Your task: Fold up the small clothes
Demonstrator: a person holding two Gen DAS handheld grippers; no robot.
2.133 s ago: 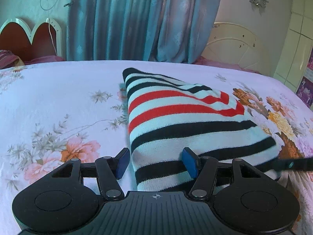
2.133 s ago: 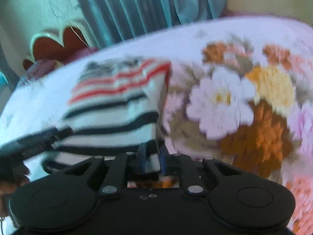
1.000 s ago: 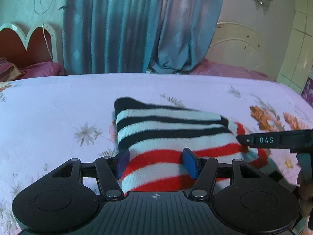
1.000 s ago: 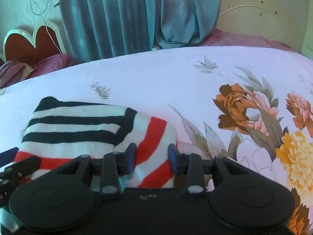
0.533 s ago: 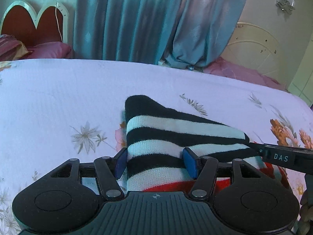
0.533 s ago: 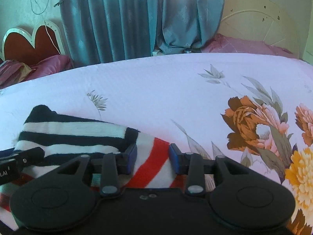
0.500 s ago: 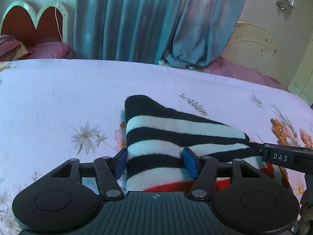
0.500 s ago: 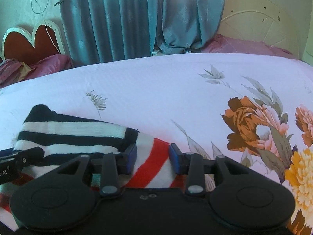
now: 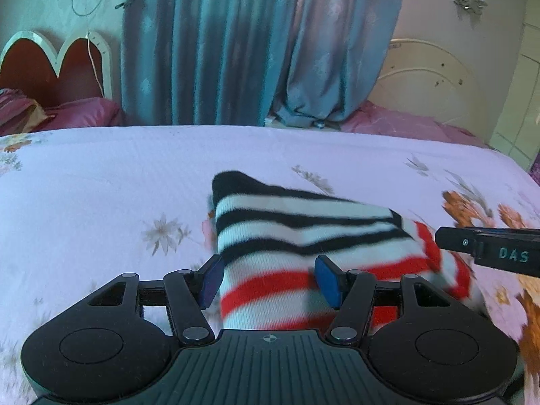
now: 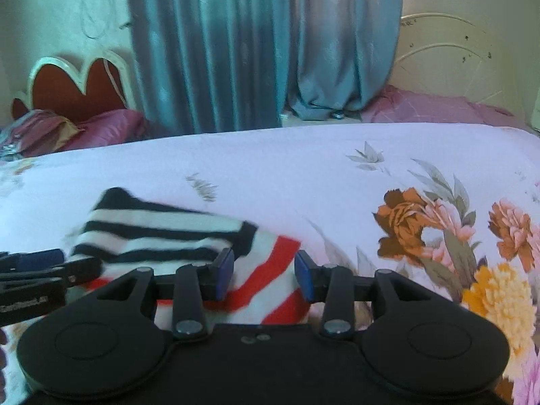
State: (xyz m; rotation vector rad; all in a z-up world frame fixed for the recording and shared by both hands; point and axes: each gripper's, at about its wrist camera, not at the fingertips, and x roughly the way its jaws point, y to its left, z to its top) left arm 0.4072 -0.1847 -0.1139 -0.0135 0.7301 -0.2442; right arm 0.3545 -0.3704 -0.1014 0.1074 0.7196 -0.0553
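Observation:
A small knitted garment (image 9: pixel 303 229) with black, white and red stripes lies folded on the bed; it also shows in the right wrist view (image 10: pixel 162 229). My left gripper (image 9: pixel 268 278) is open, its blue pads on either side of the garment's near left part. My right gripper (image 10: pixel 264 275) is open over the garment's right red-striped end. Neither grips the fabric. The right gripper's side (image 9: pixel 489 246) shows at the left view's right edge. The left gripper's side (image 10: pixel 40 273) shows at the right view's left edge.
The bed sheet (image 9: pixel 101 185) is pale lilac with large orange and pink flowers (image 10: pixel 438 236) on the right. Blue curtains (image 9: pixel 253 44), a heart-shaped headboard (image 9: pixel 50 67) and pink pillows (image 10: pixel 101 128) stand behind the bed. A cream headboard (image 9: pixel 435 84) is at the back right.
Both grippers have drawn back toward me a little, so more of the red stripes shows. The right gripper's jaws have opened wider. The garment's top fold looks slightly shifted.

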